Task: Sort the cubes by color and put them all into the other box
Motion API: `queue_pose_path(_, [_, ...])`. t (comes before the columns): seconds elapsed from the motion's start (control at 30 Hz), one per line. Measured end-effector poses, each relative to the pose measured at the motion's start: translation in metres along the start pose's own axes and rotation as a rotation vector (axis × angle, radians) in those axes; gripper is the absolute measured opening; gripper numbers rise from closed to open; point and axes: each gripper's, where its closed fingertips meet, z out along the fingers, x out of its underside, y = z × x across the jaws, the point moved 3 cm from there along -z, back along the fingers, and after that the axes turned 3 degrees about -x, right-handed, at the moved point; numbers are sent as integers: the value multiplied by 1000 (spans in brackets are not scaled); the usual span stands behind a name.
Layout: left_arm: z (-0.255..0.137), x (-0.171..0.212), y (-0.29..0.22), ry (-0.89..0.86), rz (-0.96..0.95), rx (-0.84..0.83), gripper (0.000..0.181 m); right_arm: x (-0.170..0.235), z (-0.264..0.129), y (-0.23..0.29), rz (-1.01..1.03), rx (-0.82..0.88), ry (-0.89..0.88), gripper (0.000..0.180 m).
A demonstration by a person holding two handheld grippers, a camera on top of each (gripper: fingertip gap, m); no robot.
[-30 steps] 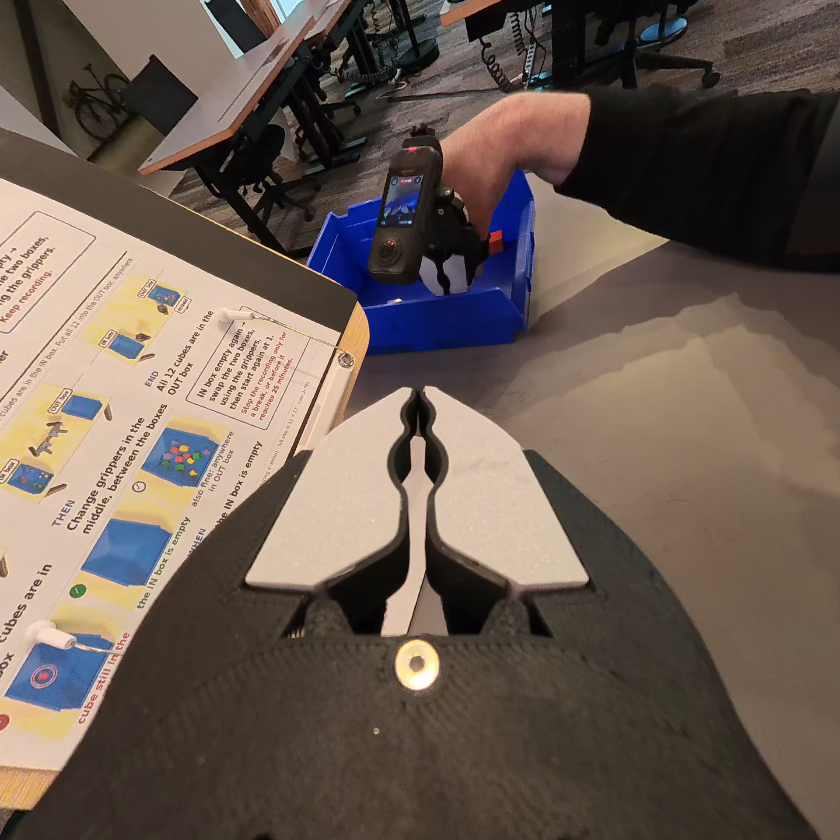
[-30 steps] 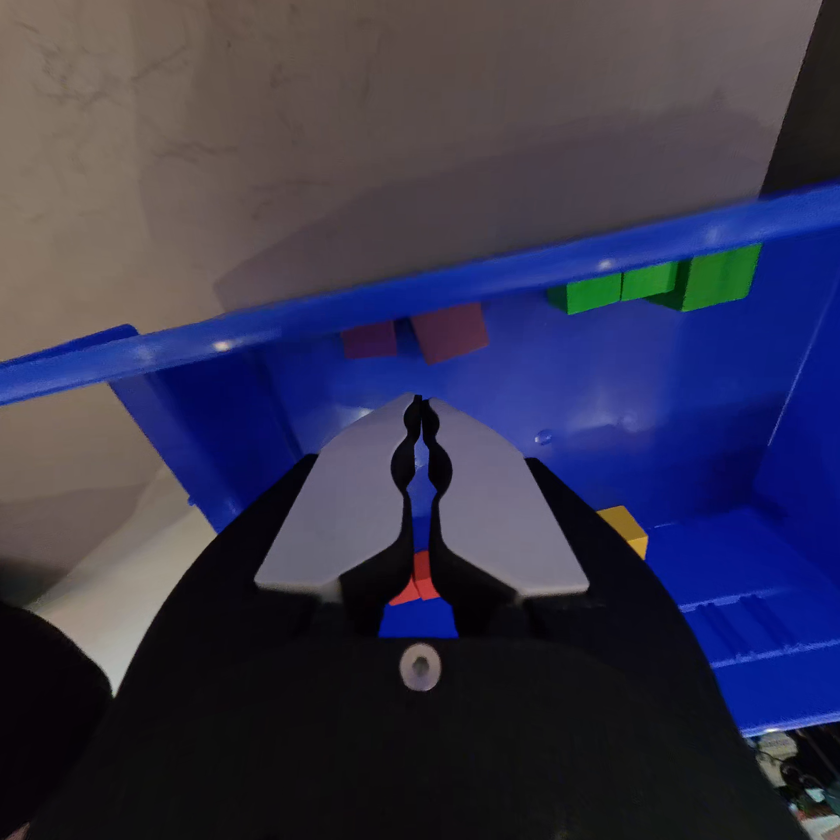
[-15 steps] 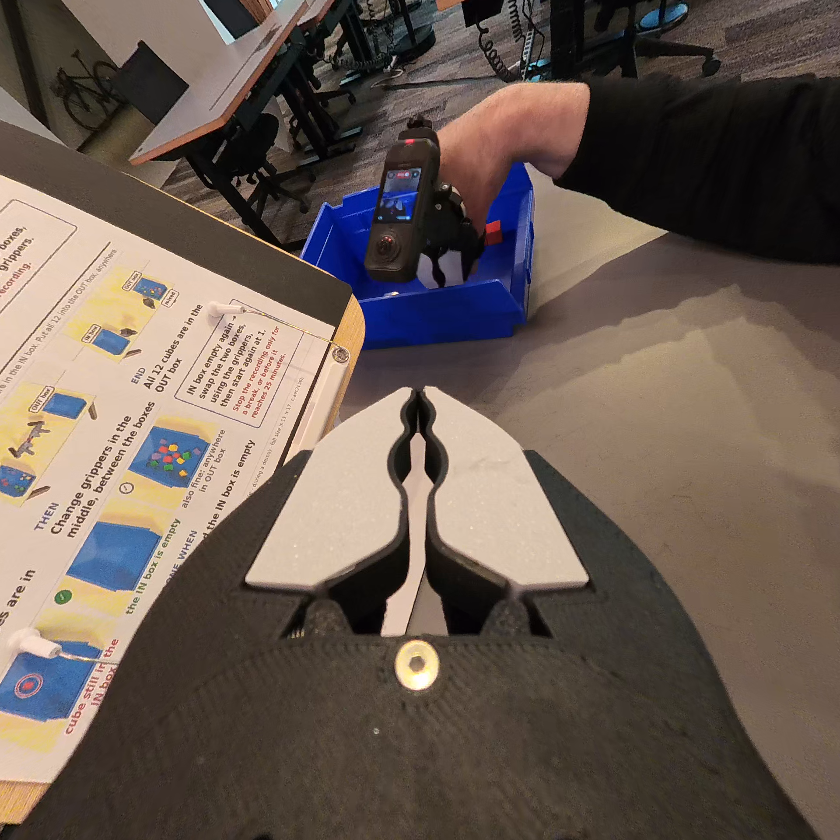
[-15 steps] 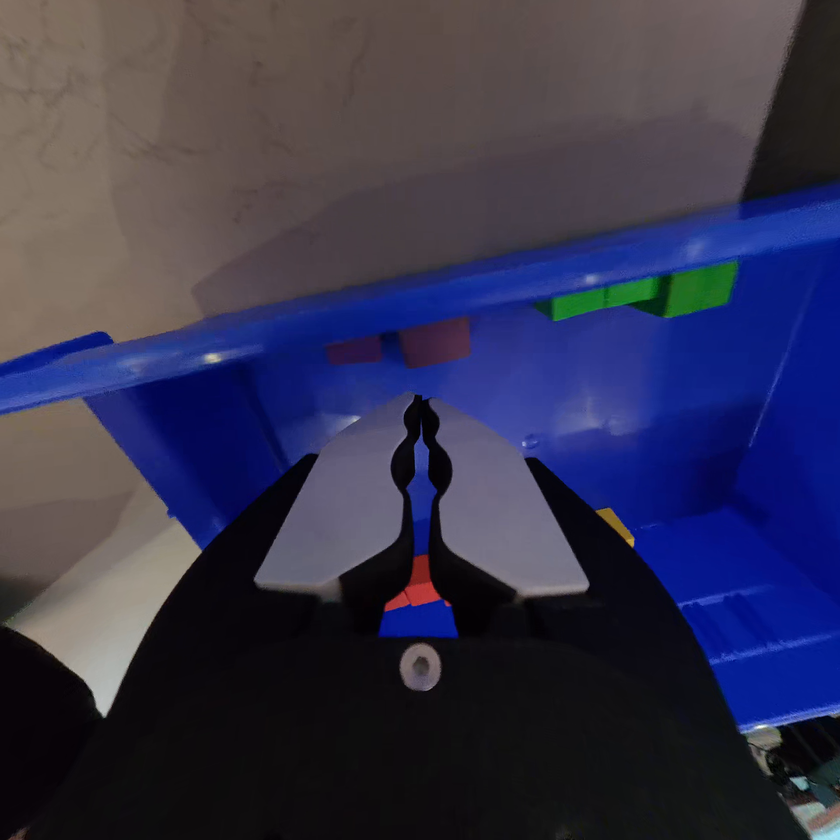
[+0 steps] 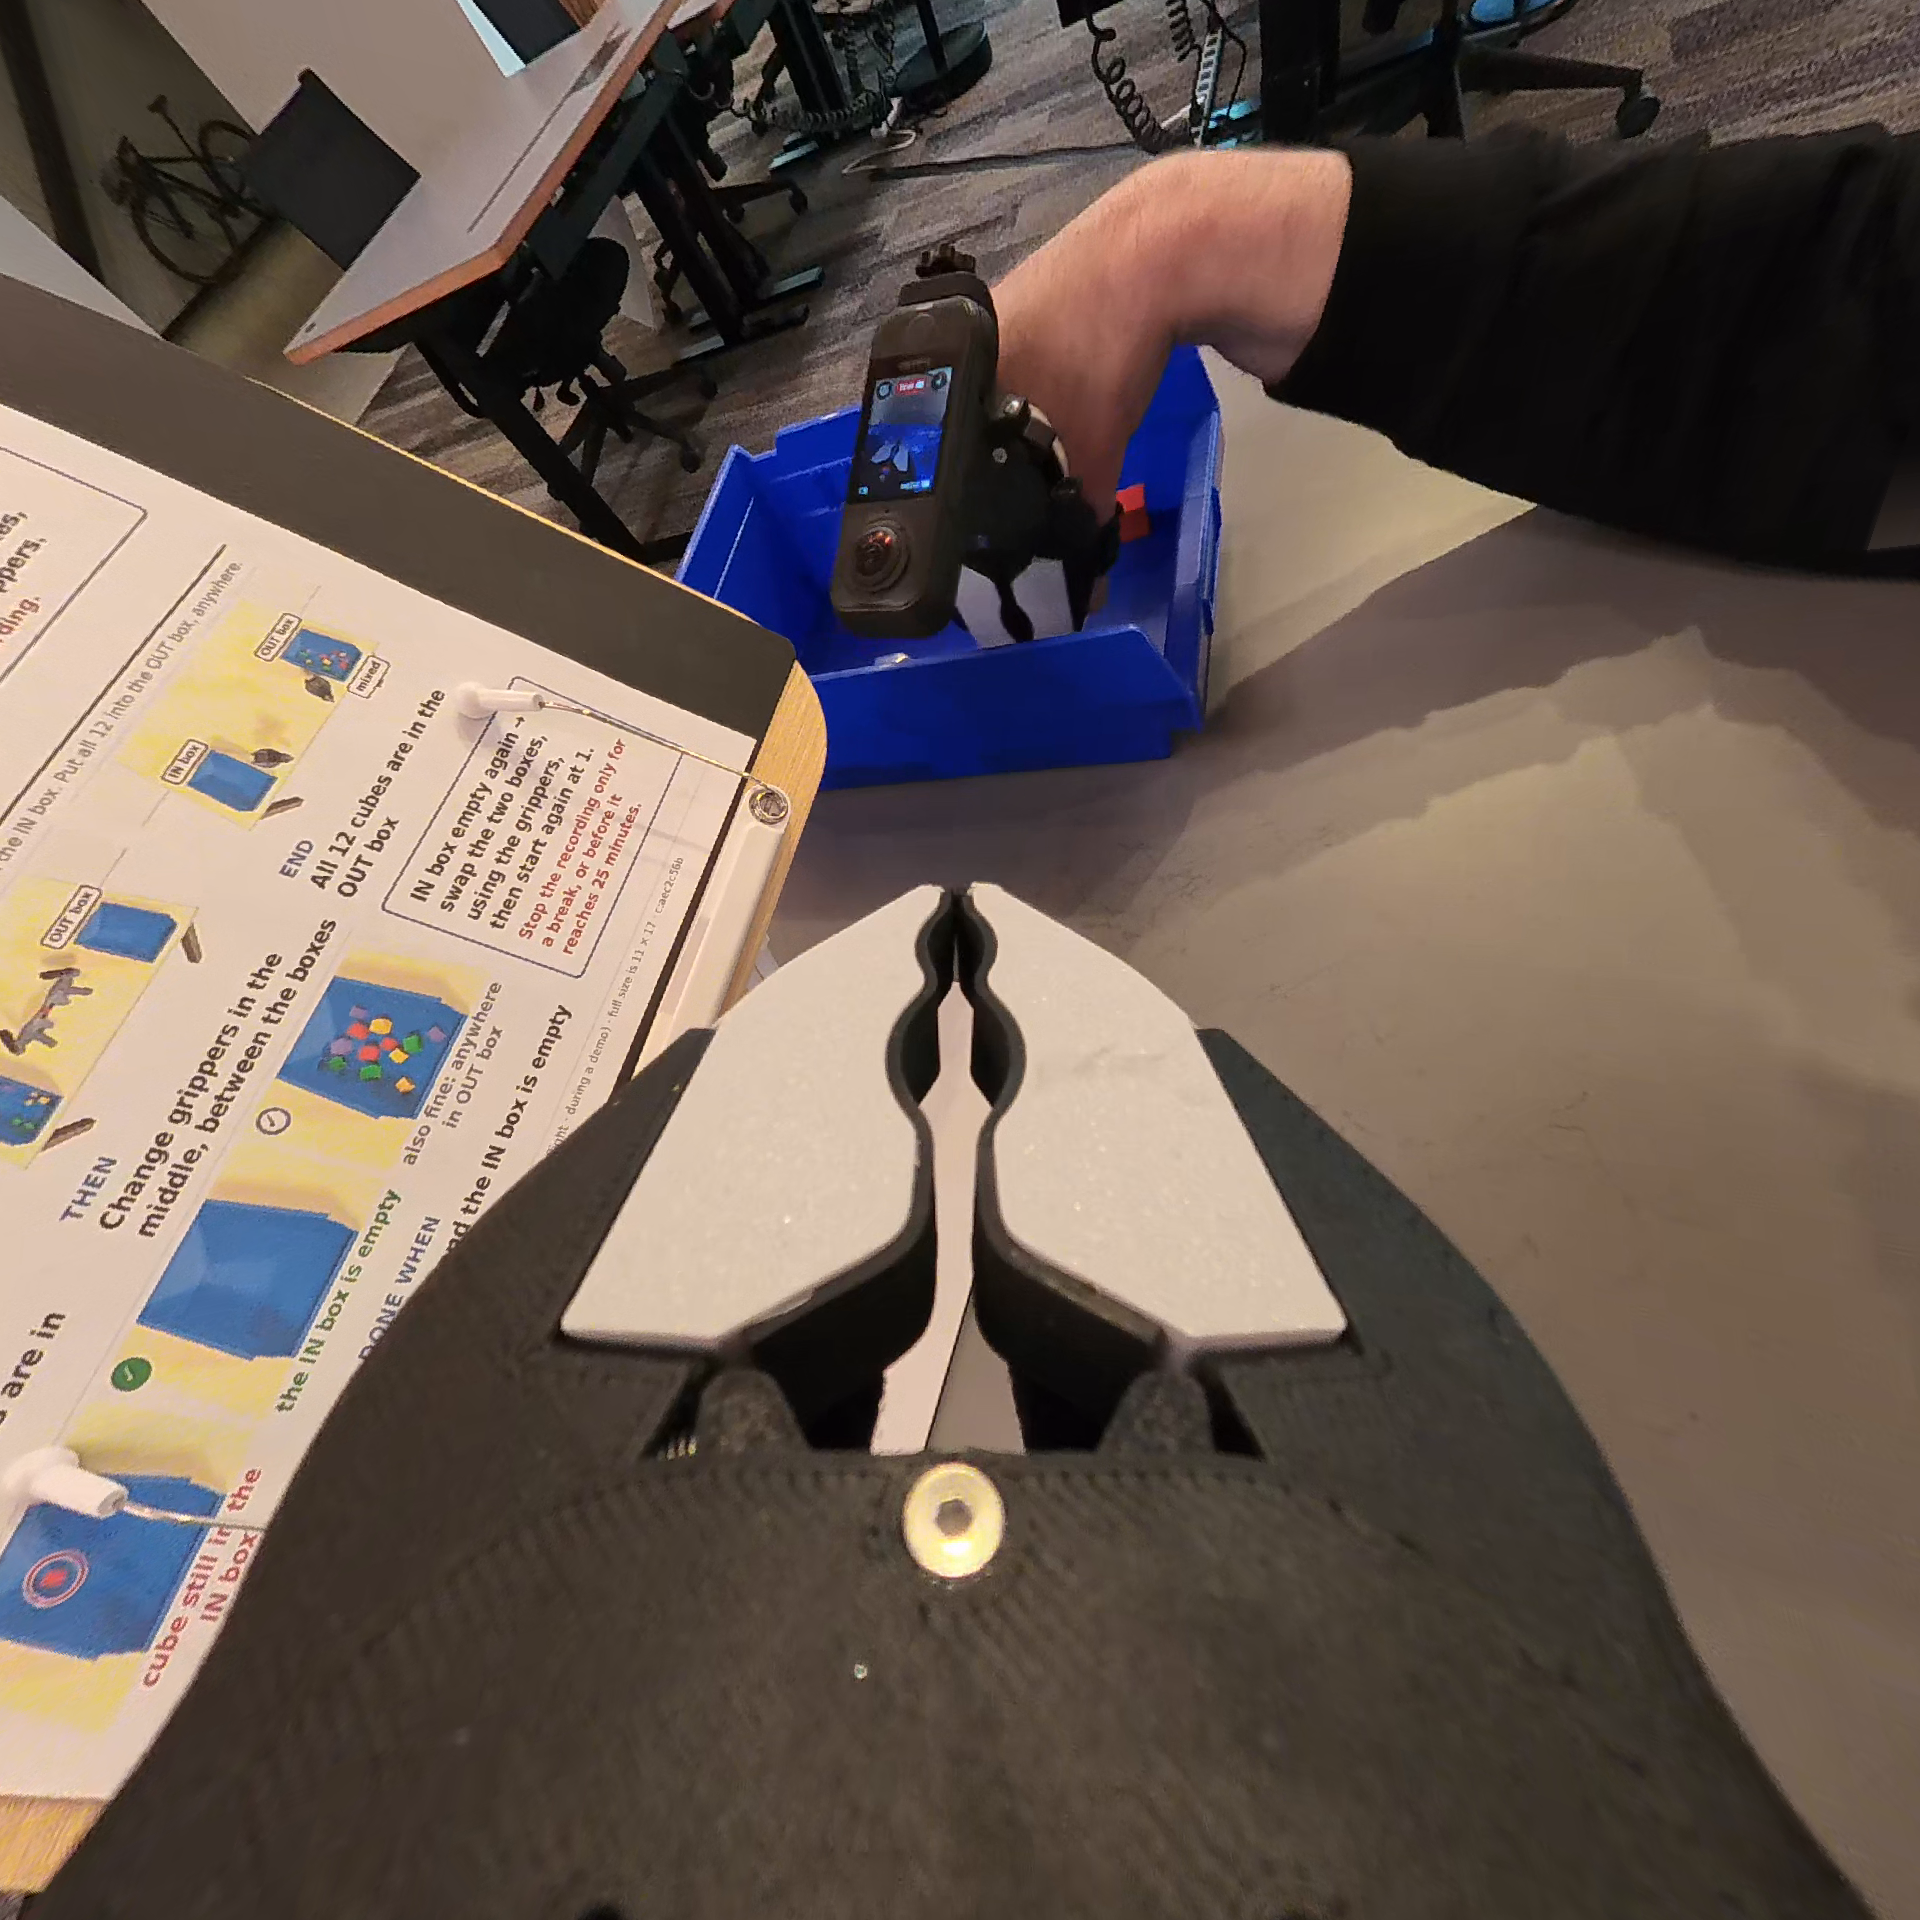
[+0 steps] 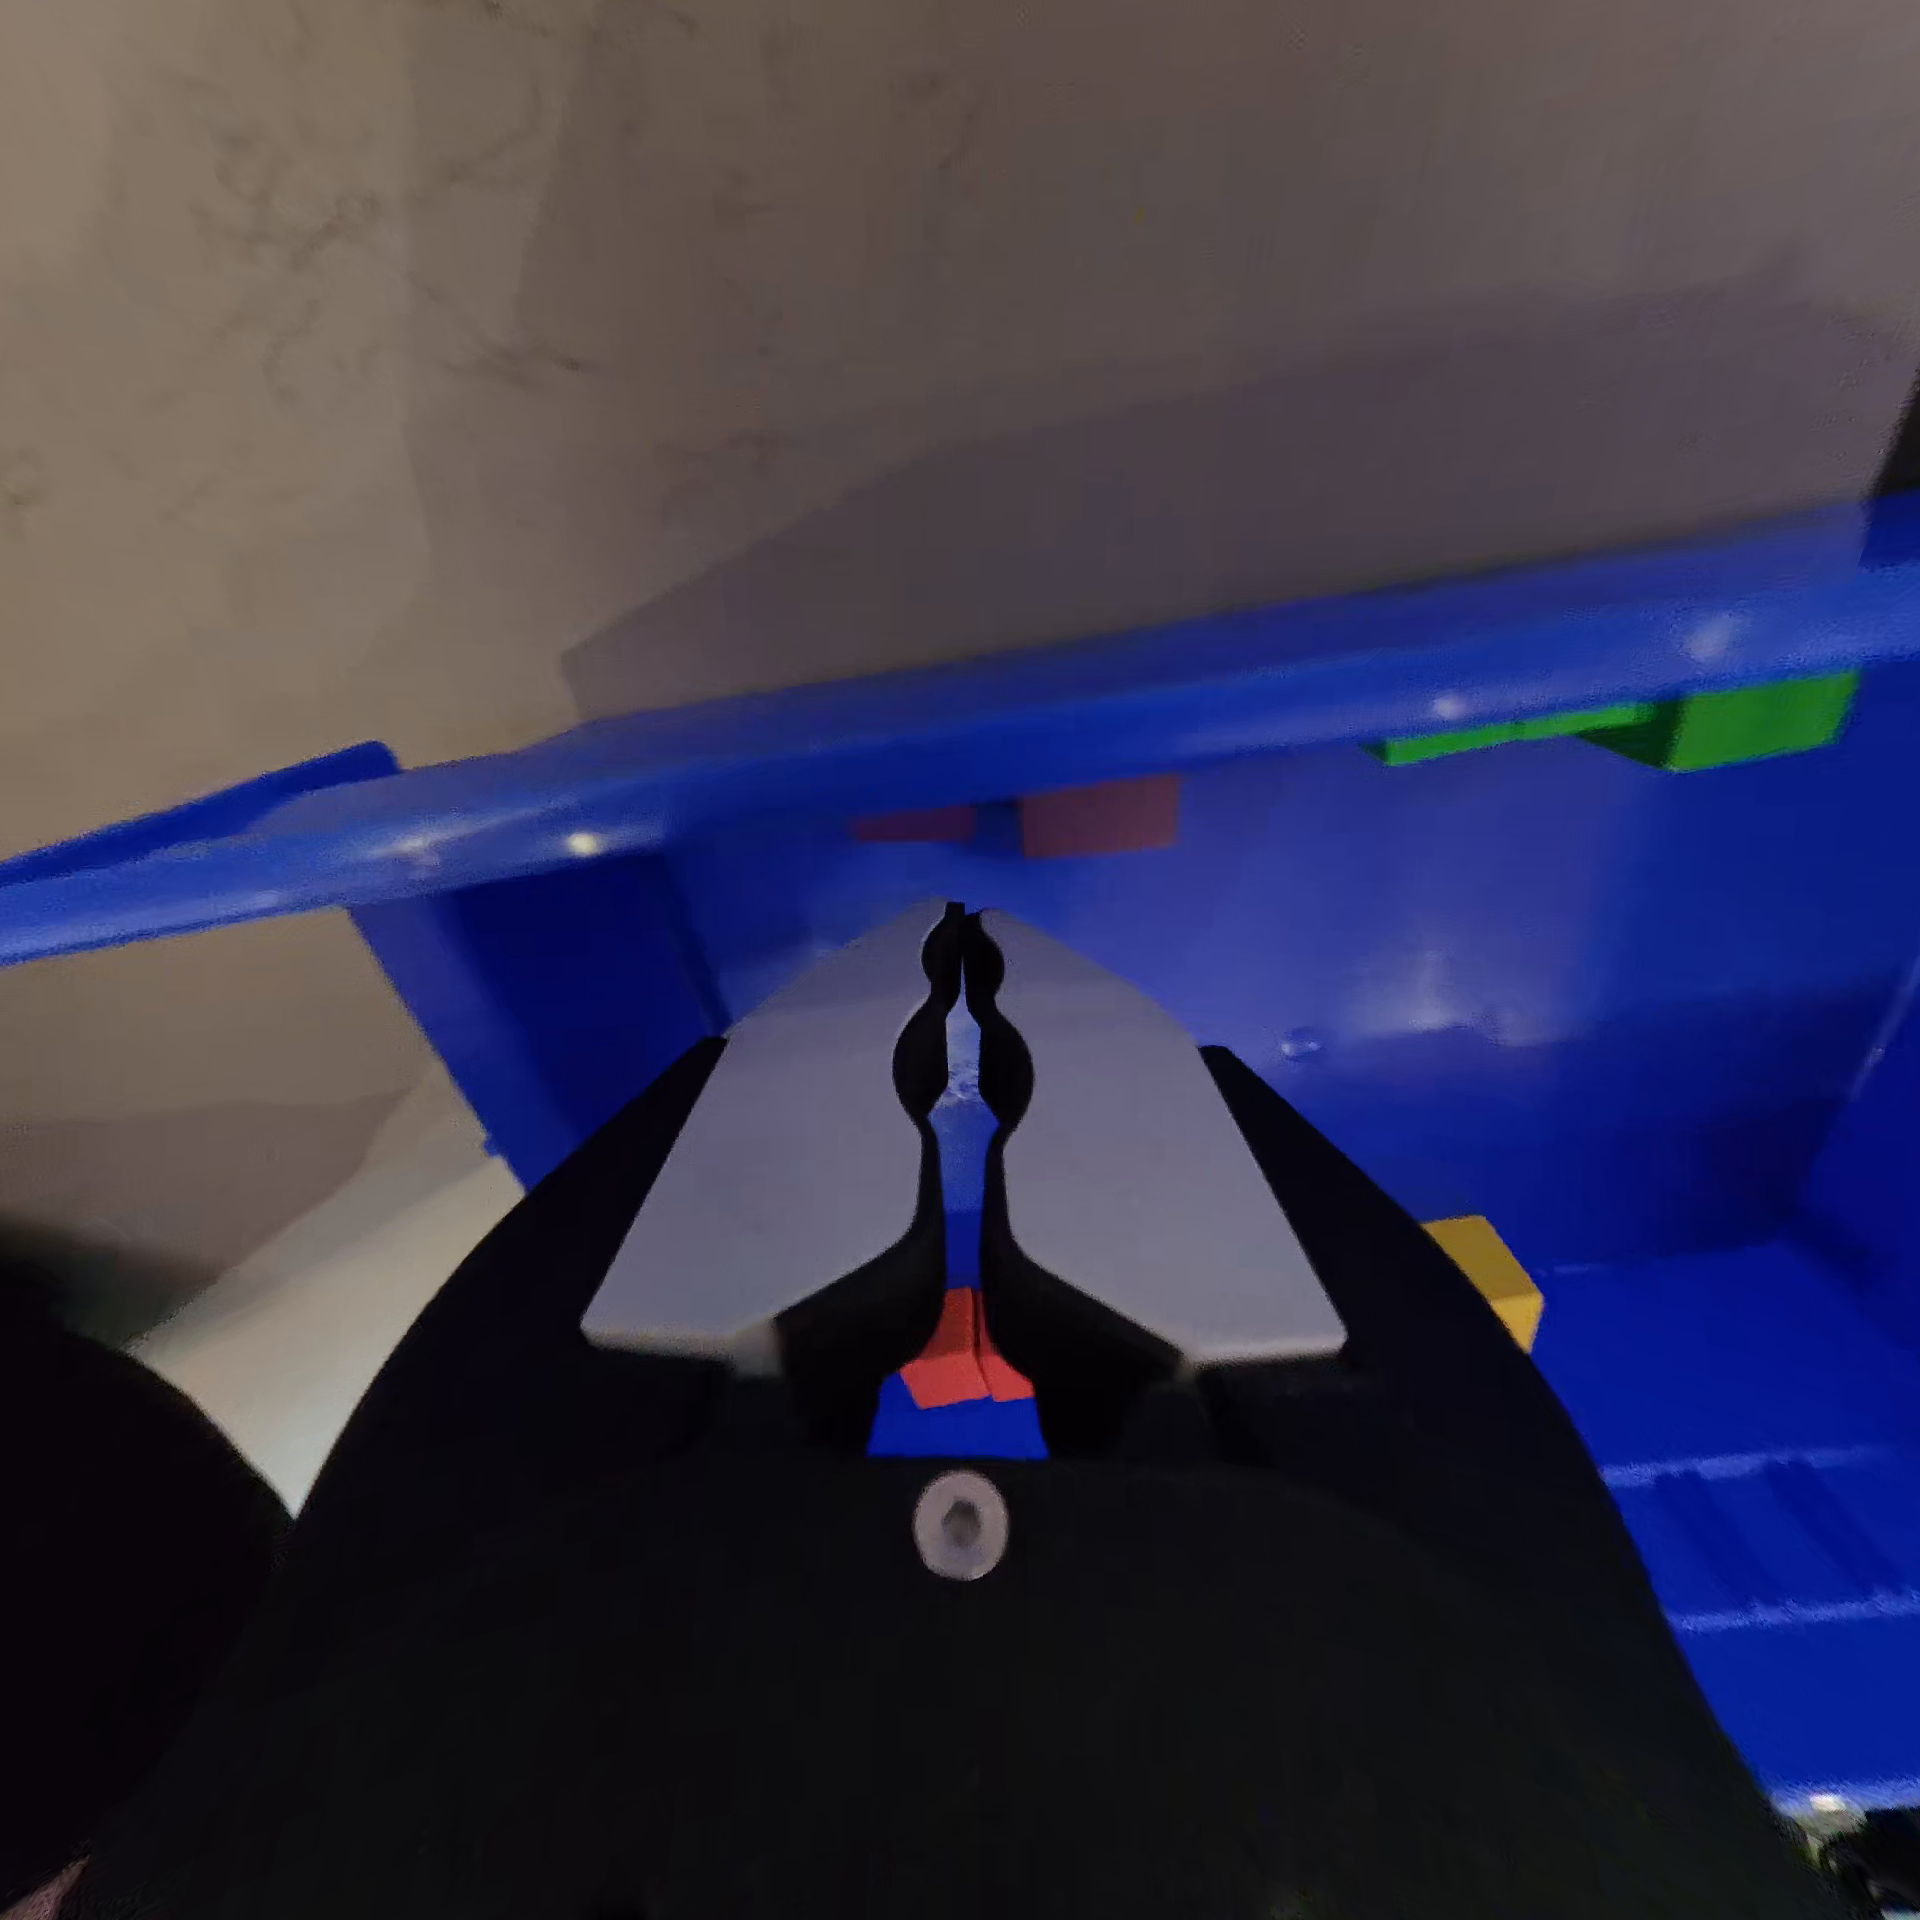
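A blue box point(image 5: 997, 717) stands on the grey table beside the instruction board. My right gripper point(image 6: 961, 914) is shut and empty, its tips down inside this box point(image 6: 727, 790). It also shows in the left wrist view point(image 5: 1023, 613) under its black camera. In the box lie green cubes point(image 6: 1745, 722) and purple cubes point(image 6: 1101, 816) along the far wall, a yellow cube point(image 6: 1486, 1273) at the right and red cubes point(image 6: 951, 1361) beneath the fingers. One red cube point(image 5: 1130, 511) shows in the left wrist view. My left gripper point(image 5: 956, 904) is shut and empty above the table.
A wooden board with a printed instruction sheet point(image 5: 312, 987) lies left of my left gripper. A person's hand and black sleeve point(image 5: 1610, 343) reach over the box. Office desks and chairs point(image 5: 582, 312) stand beyond the table edge. Bare grey table point(image 5: 1507, 935) lies to the right. Across from one pair of fingers to the other is roughly 35 cm.
My right gripper has shifted slightly inside the box and stays shut; more of the red cubes shows under it. My left gripper has hardly moved.
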Motion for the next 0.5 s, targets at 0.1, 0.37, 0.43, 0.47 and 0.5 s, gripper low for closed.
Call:
queue_pose_path(0.1, [1, 0, -1, 1, 0, 3, 0, -6, 4, 9, -31, -45, 2, 0])
queue_pose_path(0.37, [3, 0, -4, 11, 11, 7, 0, -9, 4, 1, -31, 7, -2, 0])
queue_pose_path(0.43, [3, 1, -4, 13, 9, 10, 0, -10, 4, 3, -30, -5, -6, 0])
queue_pose_path(0.47, [4, 1, -4, 15, 9, 9, 0, -9, 4, 2, -28, 0, 5, 0])
queue_pose_path(0.5, [4, 1, -4, 16, 9, 10, 0, -8, 5, 2, -20, -4, 11, 0])
